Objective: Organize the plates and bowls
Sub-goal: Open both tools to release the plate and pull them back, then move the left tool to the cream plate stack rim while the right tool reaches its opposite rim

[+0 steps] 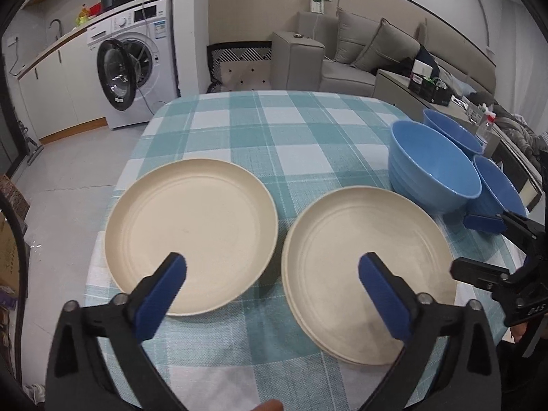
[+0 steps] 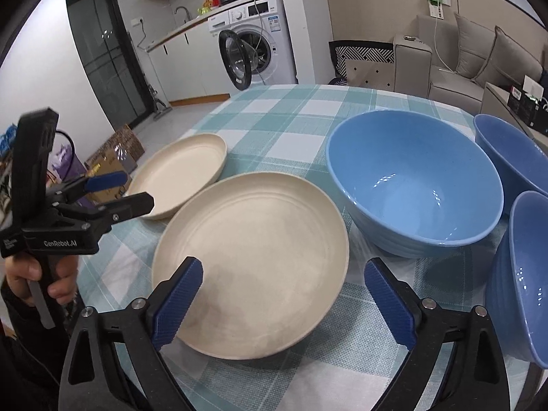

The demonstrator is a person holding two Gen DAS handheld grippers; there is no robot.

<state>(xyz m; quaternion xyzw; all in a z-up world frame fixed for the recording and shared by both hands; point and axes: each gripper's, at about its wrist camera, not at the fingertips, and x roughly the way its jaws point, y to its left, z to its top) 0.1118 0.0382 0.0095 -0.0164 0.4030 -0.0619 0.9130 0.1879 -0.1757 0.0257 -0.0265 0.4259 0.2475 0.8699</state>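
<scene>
So both my tools, left tool [image 1: 272,272] and right tool [image 2: 283,277], are spread wide, holding nothing. Plates look partly stacked [image 1: 370,274], one plate [image 1: 191,233] left loose. Three blue bowls [image 2: 414,185] still need nesting.

Worktop cloth [image 1: 274,126] is a teal and white check. Both plates, the single one [image 1: 191,236] and the stack [image 1: 370,274], are plain cream. Bowls [image 2: 414,185] are solid sky blue. Each hand-held gripper [image 2: 284,304] is black with blue textured pads [image 2: 178,304].

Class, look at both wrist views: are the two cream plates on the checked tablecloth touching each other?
Apart. The left wrist view shows a strip of tablecloth between the left plate and the right plate.
</scene>
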